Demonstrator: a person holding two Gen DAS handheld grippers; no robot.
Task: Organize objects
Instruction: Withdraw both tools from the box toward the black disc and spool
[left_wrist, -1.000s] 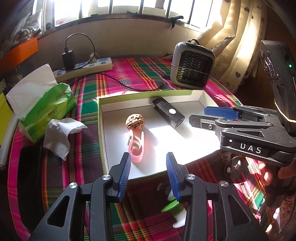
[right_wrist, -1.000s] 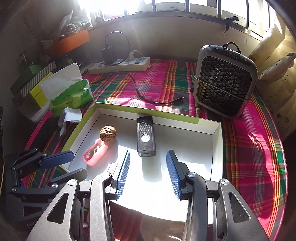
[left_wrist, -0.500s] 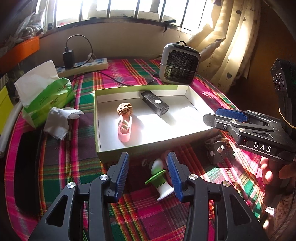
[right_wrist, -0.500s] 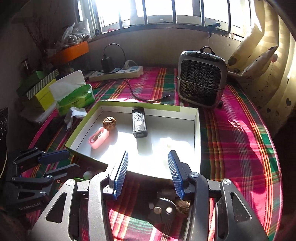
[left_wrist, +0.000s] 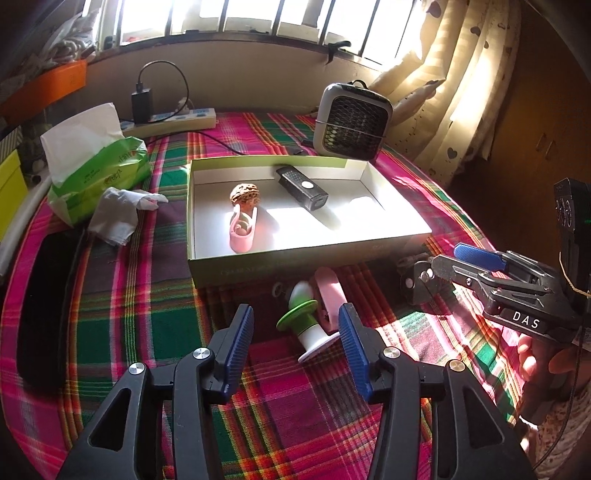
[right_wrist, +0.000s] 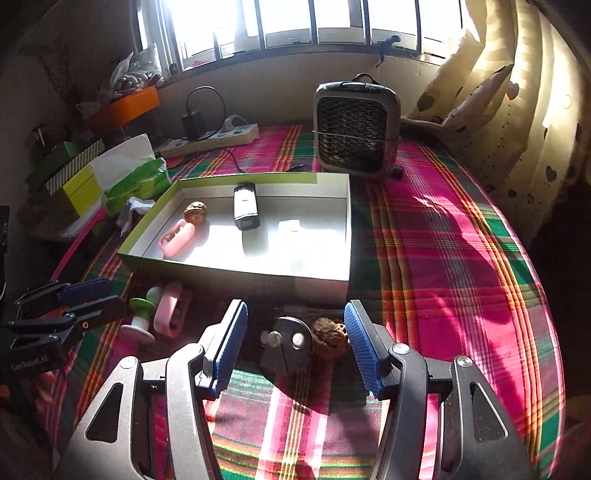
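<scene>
right hand-held gripper (right_wrist: 295, 345) opening over walnut (right_wrist: 330, 336), hidden from left view

Harsh backlight from window (right_wrist: 295, 22) at top; box floor (left_wrist: 295, 225) blown white. Frame corners dark, edges fisheye-bent. Deep shadows lower centre; focus sharp.

Both grippers (left_wrist: 295, 332) (right_wrist: 293, 334) back from box (left_wrist: 258, 264) — jaws wider

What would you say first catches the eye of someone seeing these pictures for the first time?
The bright open box mid-table, holding a walnut, a pink clip and a black remote. Then the loud plaid cloth, and the small grey fan behind the box, by the window.
</scene>
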